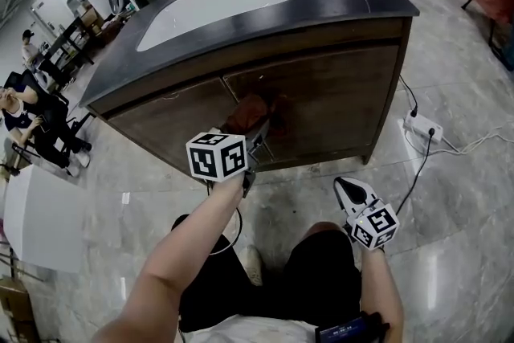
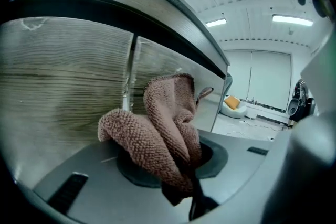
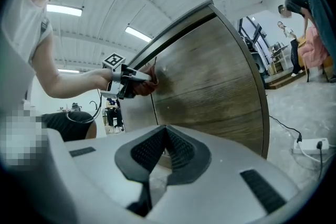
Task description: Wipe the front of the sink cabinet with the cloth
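The sink cabinet (image 1: 321,92) has a dark top, a white basin (image 1: 225,0) and two wood-grain doors. My left gripper (image 1: 255,132) is shut on a reddish-brown cloth (image 1: 245,112) and holds it against the cabinet front, close to the seam between the doors. In the left gripper view the bunched cloth (image 2: 163,128) fills the jaws, with the door seam (image 2: 128,76) just behind it. My right gripper (image 1: 349,189) hangs low, off the cabinet's right door, shut and holding nothing. The right gripper view shows its pads (image 3: 178,152) closed, and farther off the left gripper (image 3: 126,81) with the cloth (image 3: 143,84) on the door.
A white power strip (image 1: 422,124) with trailing cables lies on the marble floor right of the cabinet. A white block (image 1: 44,217) stands at the left. People sit at desks at the back left (image 1: 32,104); another person bends over at the far right (image 3: 304,13).
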{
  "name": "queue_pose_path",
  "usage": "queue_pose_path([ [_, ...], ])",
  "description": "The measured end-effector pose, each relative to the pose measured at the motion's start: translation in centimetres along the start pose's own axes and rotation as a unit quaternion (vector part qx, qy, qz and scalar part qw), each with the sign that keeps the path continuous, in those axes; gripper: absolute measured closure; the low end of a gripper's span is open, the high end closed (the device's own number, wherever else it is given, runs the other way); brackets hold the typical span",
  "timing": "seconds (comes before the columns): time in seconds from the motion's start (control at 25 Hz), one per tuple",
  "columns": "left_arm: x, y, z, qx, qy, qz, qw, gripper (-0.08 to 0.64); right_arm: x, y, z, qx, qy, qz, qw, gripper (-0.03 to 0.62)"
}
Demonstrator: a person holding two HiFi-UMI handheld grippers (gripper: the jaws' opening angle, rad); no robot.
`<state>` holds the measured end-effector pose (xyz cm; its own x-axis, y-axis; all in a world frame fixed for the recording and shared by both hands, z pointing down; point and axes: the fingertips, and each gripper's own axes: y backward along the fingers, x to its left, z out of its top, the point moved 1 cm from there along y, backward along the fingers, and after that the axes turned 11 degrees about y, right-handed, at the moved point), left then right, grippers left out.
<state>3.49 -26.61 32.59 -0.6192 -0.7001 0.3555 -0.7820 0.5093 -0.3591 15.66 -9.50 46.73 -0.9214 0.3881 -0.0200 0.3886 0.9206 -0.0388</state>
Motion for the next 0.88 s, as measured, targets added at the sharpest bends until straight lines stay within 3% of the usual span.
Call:
queue_pose_path([
  [0.16,3.6,1.2,-1.4,0.006,0.005,0.042,0.9991,0.453,-0.2,-0.1,-0.1,0.0,-0.001,-0.003,1.0,0.58],
  [0.32,4.4,0.5,-3.0,0.027,-0.001,0.045,0.9986,0.453,-0.4,0.2,-0.6,0.007,-0.002,-0.007,1.0,0.58],
  [0.88,-5.6,-8.1,-4.2,0.063,-0.054,-0.051,0.9952,0.453,-2.4,6.4,-2.1,0.028,-0.008,-0.076,0.997,0.58],
])
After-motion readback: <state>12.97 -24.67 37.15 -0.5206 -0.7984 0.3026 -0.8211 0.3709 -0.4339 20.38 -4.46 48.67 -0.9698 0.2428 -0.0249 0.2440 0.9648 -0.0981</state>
